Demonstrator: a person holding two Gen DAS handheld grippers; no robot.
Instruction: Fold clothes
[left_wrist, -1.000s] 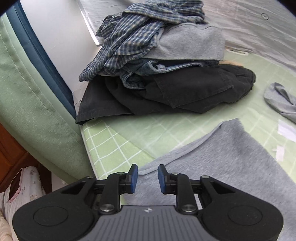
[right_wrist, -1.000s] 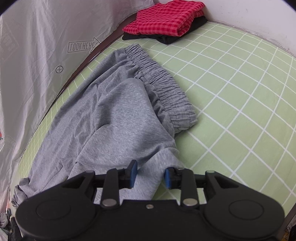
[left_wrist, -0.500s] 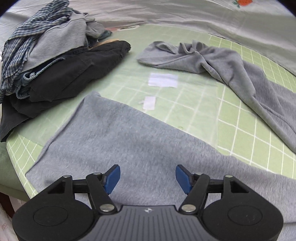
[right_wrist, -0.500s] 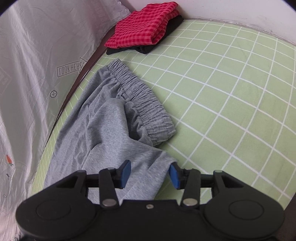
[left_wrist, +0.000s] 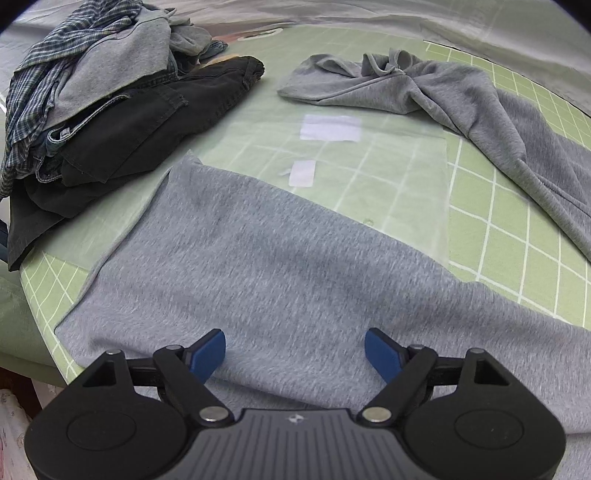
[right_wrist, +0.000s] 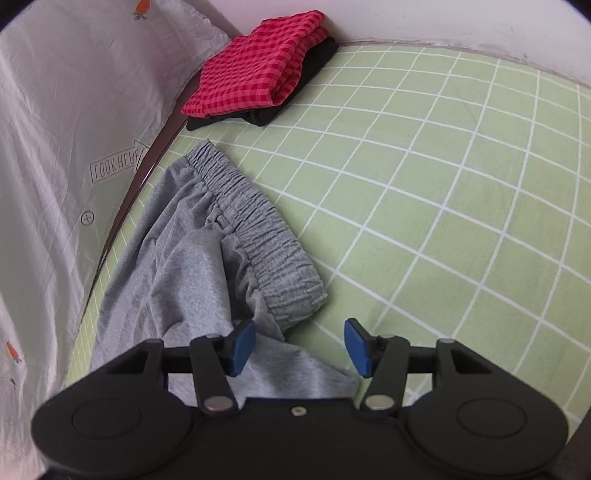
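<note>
Grey sweatpants lie on the green checked sheet. In the left wrist view one flat leg (left_wrist: 280, 258) spreads under my left gripper (left_wrist: 294, 354), which hangs open above it with nothing between its blue pads. The other leg (left_wrist: 461, 96) lies crumpled farther off to the right. In the right wrist view the elastic waistband (right_wrist: 258, 243) runs away from my right gripper (right_wrist: 300, 346), which is open just over the near end of the waistband and the bunched grey cloth (right_wrist: 192, 280).
A heap of unfolded clothes (left_wrist: 110, 92), plaid, grey, denim and black, sits at the left bed edge. A folded red checked shirt on black clothes (right_wrist: 258, 70) lies by the wall. A grey-white cover (right_wrist: 55, 129) borders the sheet. Two white patches (left_wrist: 328, 127) lie between the legs.
Both grippers have opened wide. The left one swung right, from the leg's edge near the heap to over the flat leg. The right one moved forward along the pants to the waistband's near end.
</note>
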